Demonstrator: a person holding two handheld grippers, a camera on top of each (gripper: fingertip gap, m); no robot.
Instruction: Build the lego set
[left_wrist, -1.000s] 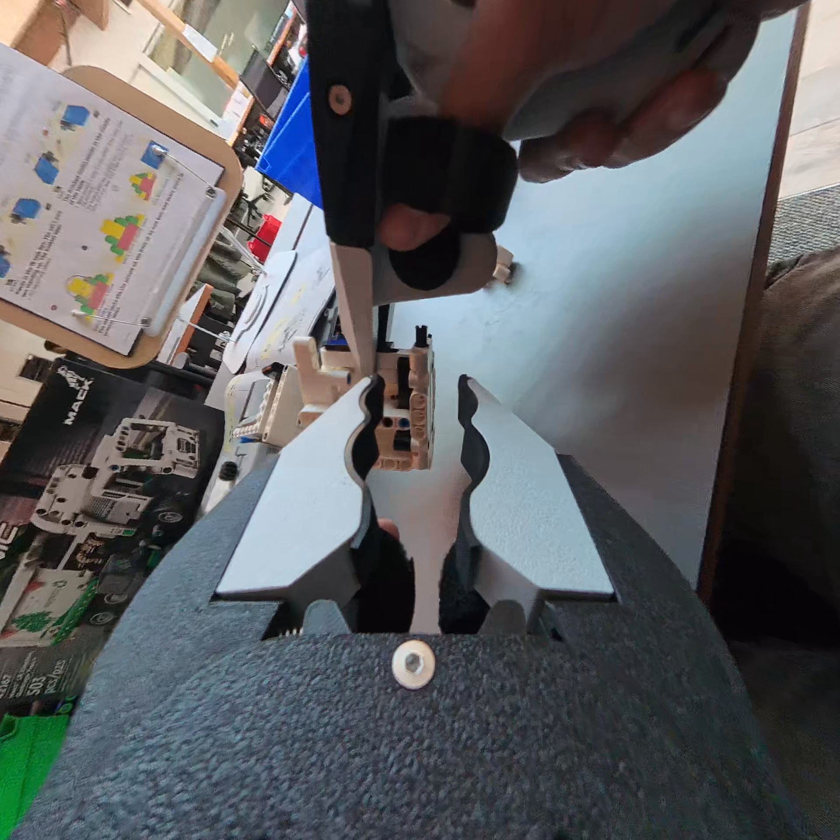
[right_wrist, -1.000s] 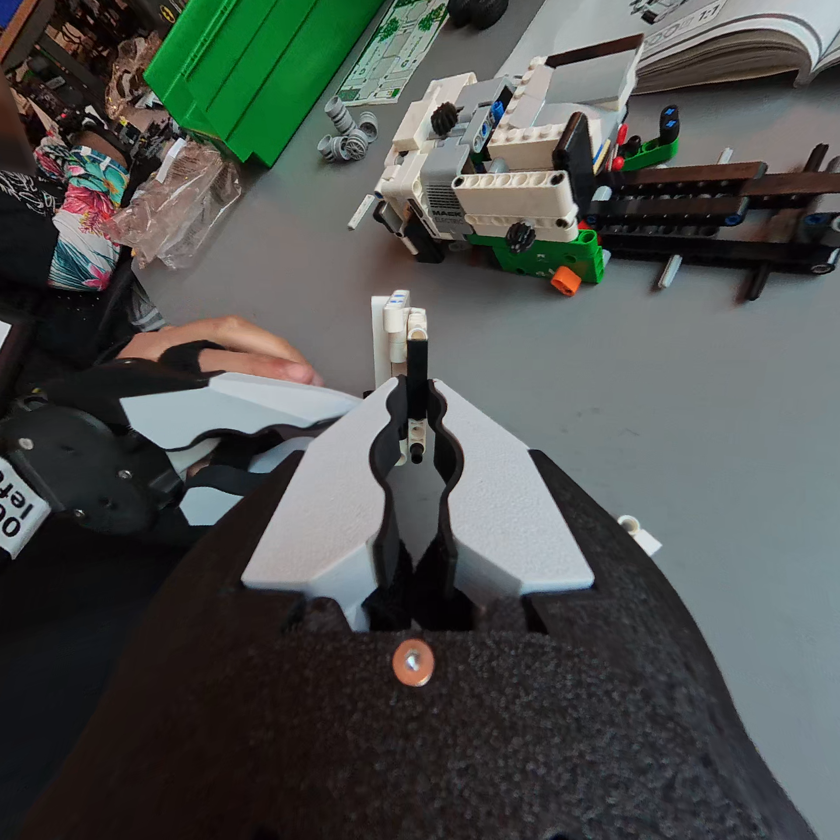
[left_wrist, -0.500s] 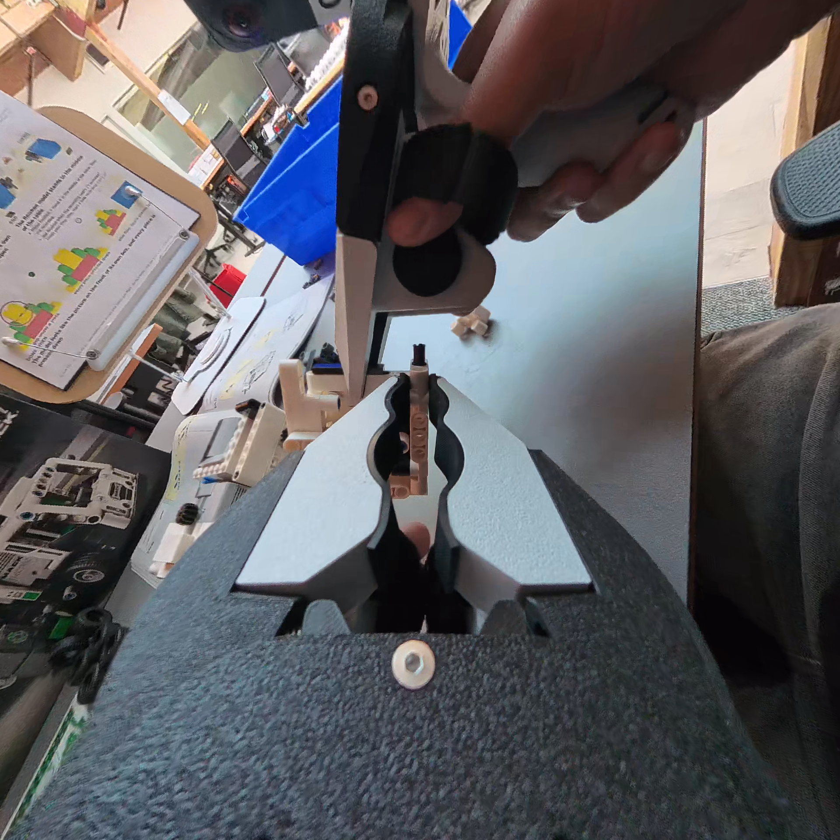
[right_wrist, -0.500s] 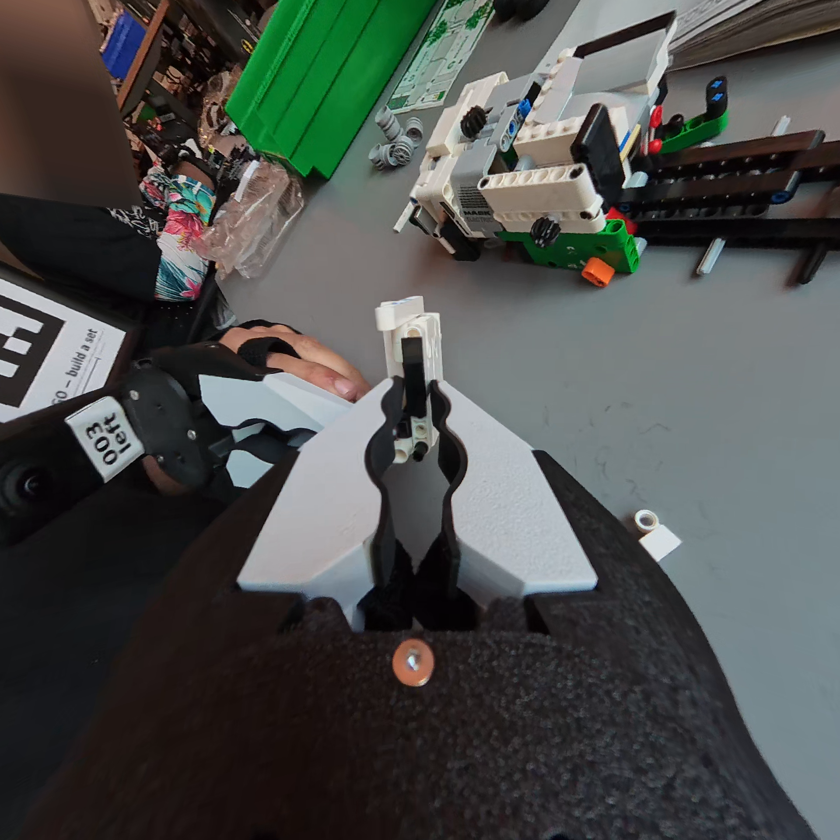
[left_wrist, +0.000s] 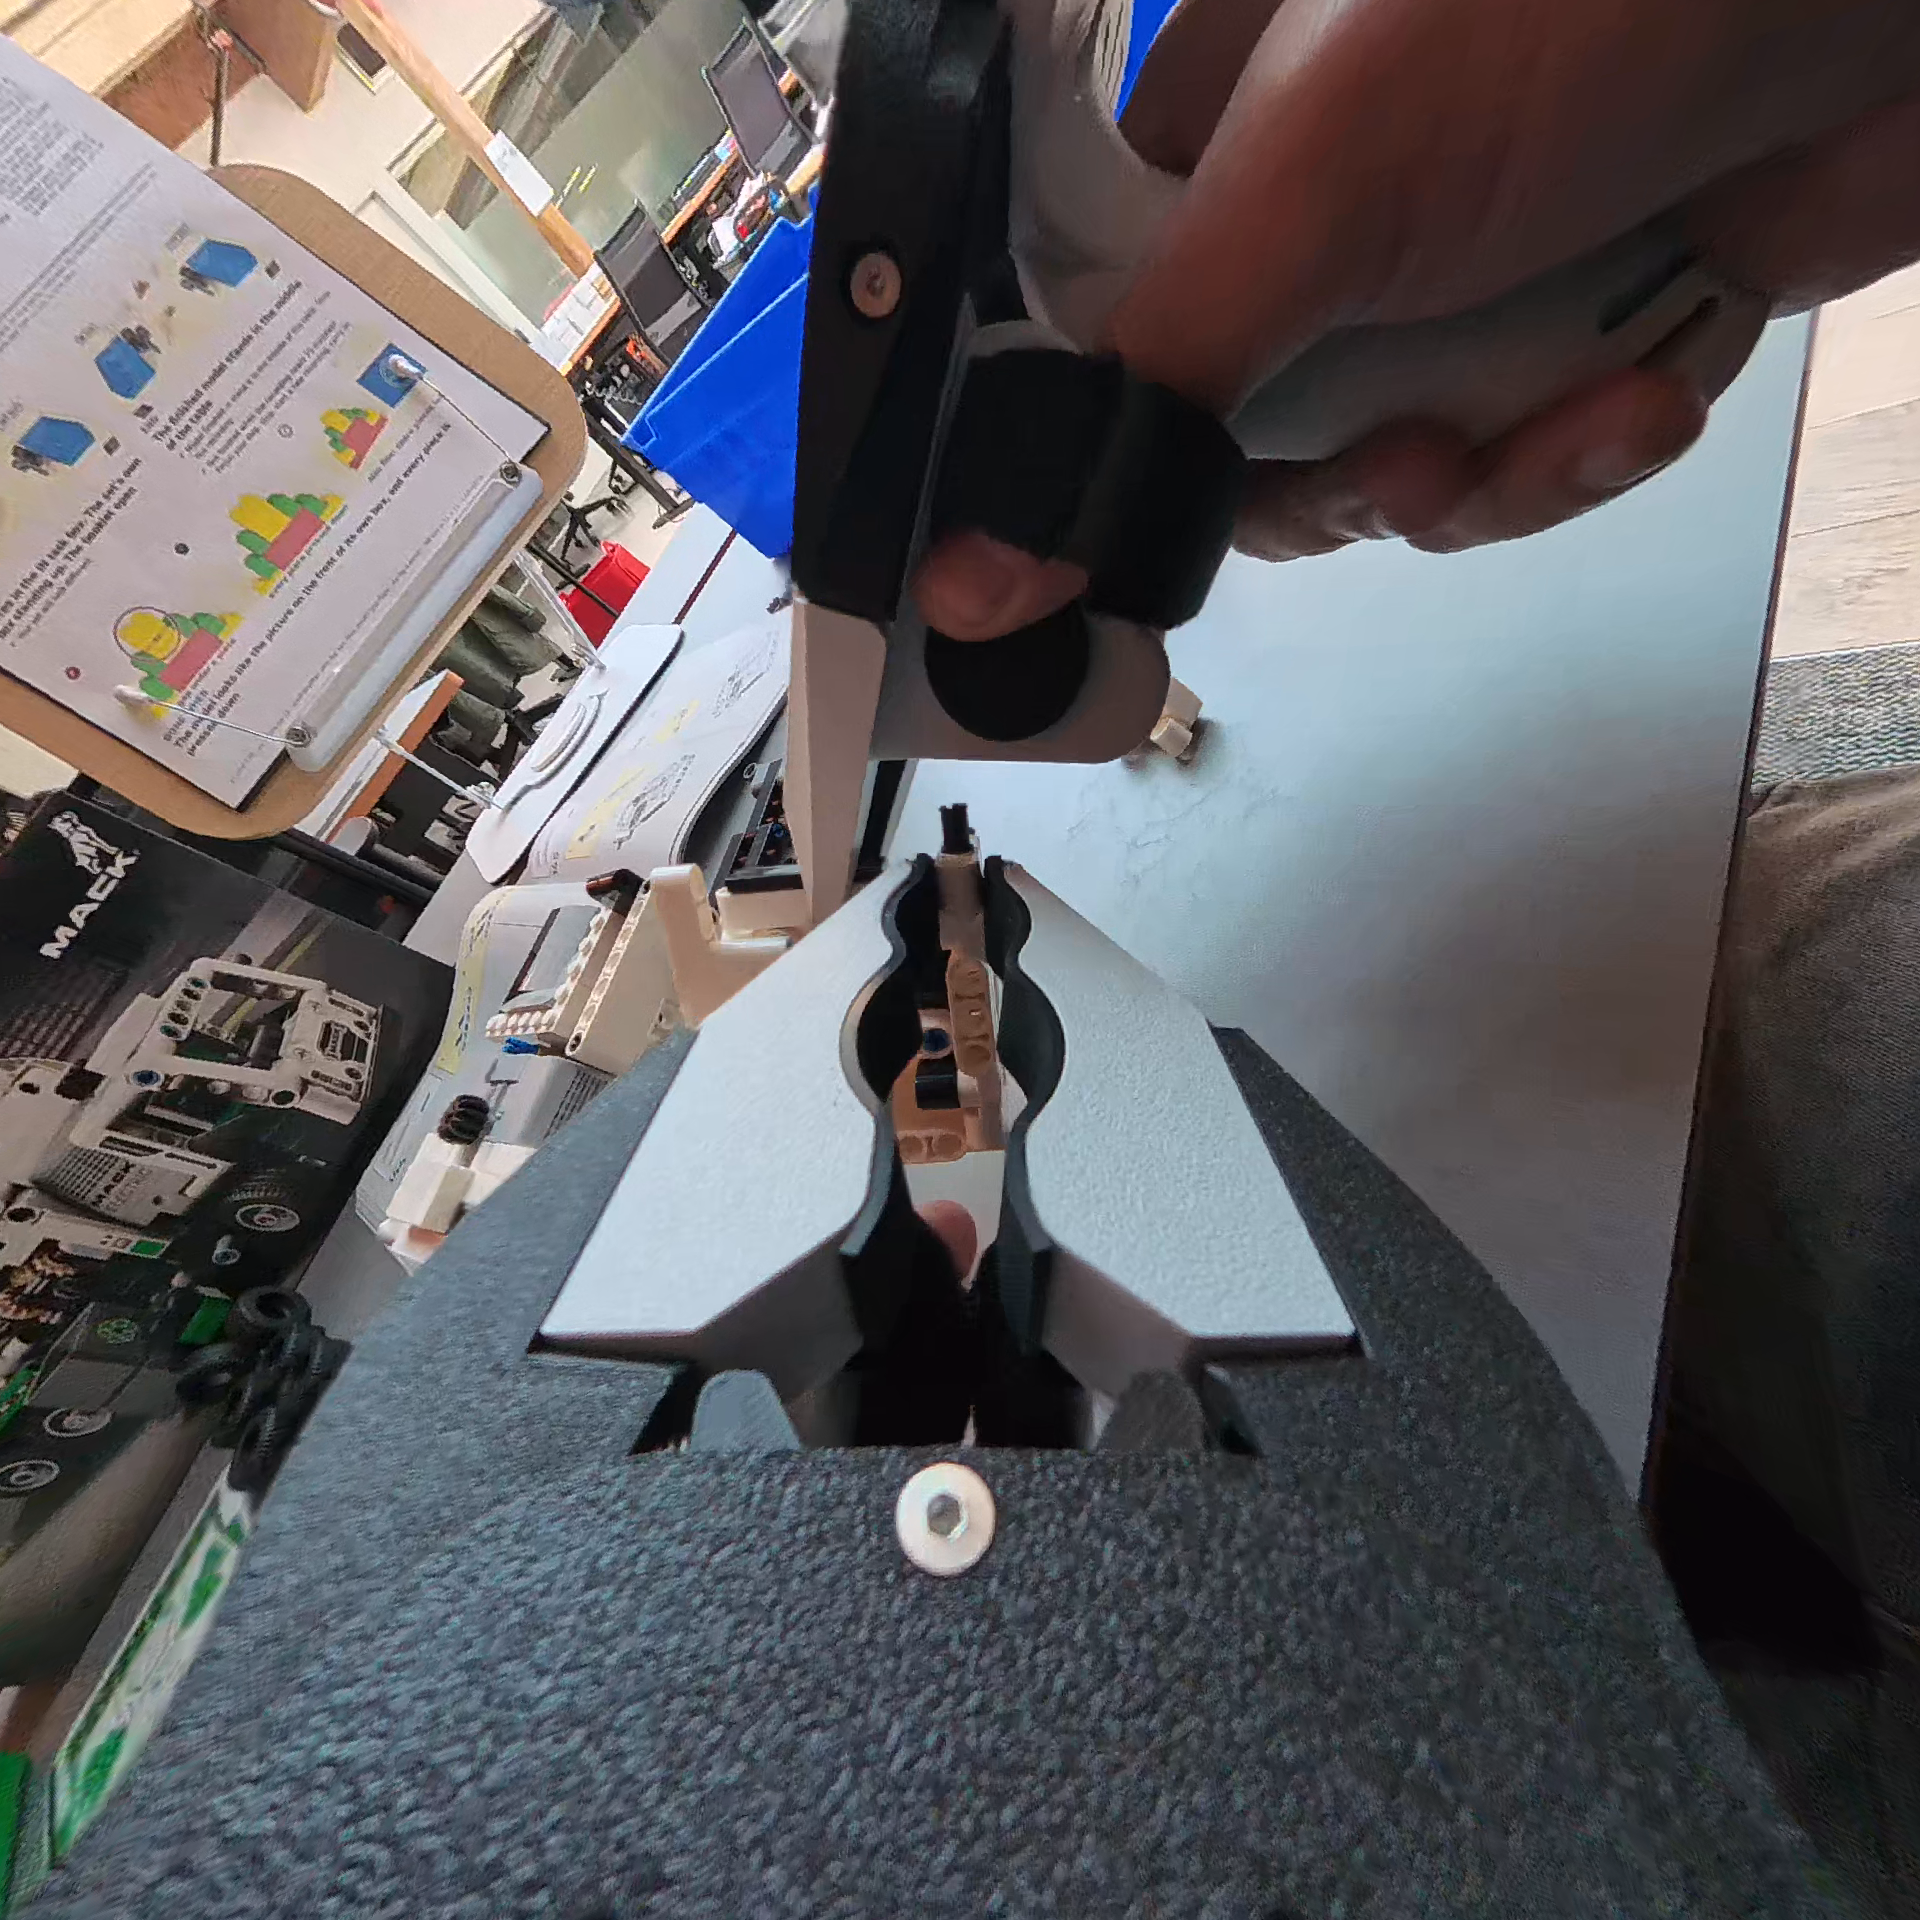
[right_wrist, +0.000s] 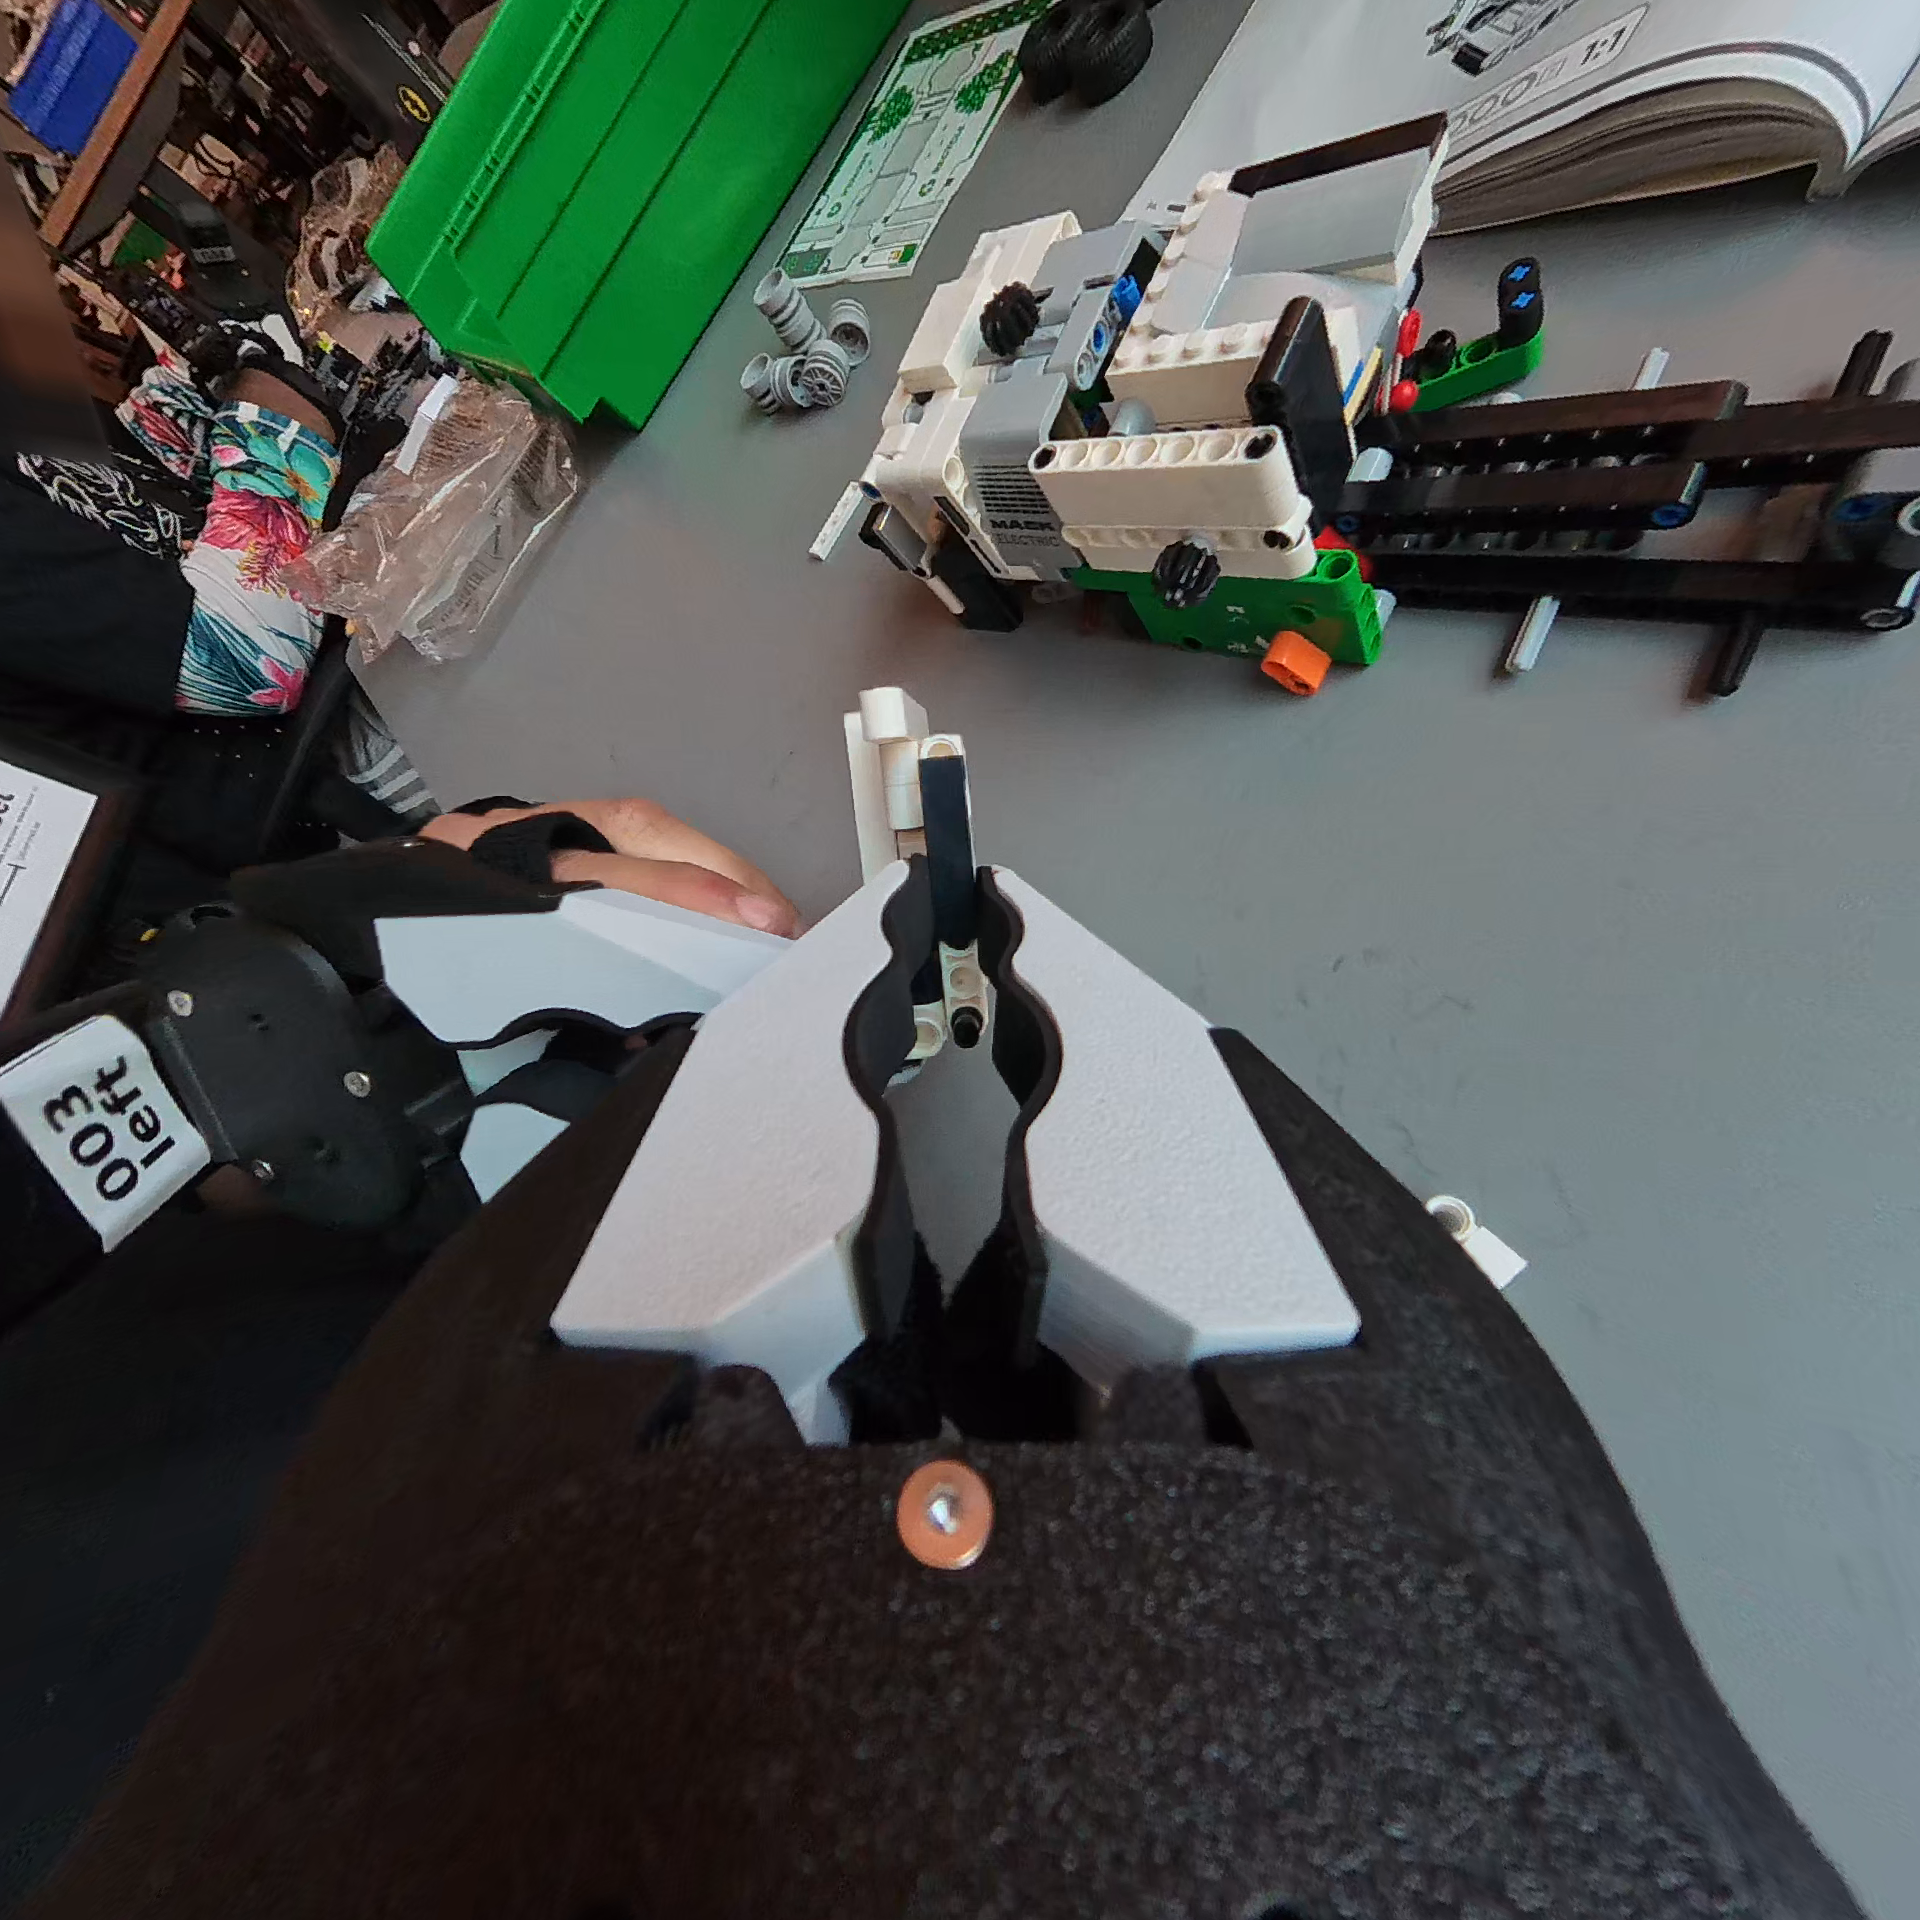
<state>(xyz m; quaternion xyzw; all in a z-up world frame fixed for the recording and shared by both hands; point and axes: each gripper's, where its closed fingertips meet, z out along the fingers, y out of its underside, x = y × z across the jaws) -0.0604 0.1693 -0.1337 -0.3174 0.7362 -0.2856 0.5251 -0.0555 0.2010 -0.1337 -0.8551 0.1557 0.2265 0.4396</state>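
Observation:
A small white and tan lego sub-assembly (left_wrist: 966, 997) with a black beam (right_wrist: 945, 821) is held above the grey table (right_wrist: 1455, 935). My left gripper (left_wrist: 951, 868) is shut on it, with its lower end between the jaws. My right gripper (right_wrist: 948, 883) is shut on the black beam of the same piece; white parts (right_wrist: 883, 769) stick out past its tips. In the left wrist view a right gripper finger (left_wrist: 826, 748) comes down from above, held by a hand. In the right wrist view the left gripper's fingers (right_wrist: 582, 956) reach in from the left. The partly built white and green truck (right_wrist: 1143, 457) lies on the table beyond.
A green bin (right_wrist: 623, 187), sticker sheet (right_wrist: 904, 156), grey wheel hubs (right_wrist: 805, 348), black tyres (right_wrist: 1091, 42), plastic bag (right_wrist: 447, 530) and open instruction booklet (right_wrist: 1662, 104) lie at the back. A small white piece (right_wrist: 1475, 1242) lies at the right. The set box (left_wrist: 156, 1039) and a clipboard (left_wrist: 260, 468) stand at the left. Both grippers' tips are close together, under 4 cm apart.
My left gripper was open around the sub-assembly a second ago and has closed on it. My right gripper has kept its hold throughout. Both have shifted slightly.

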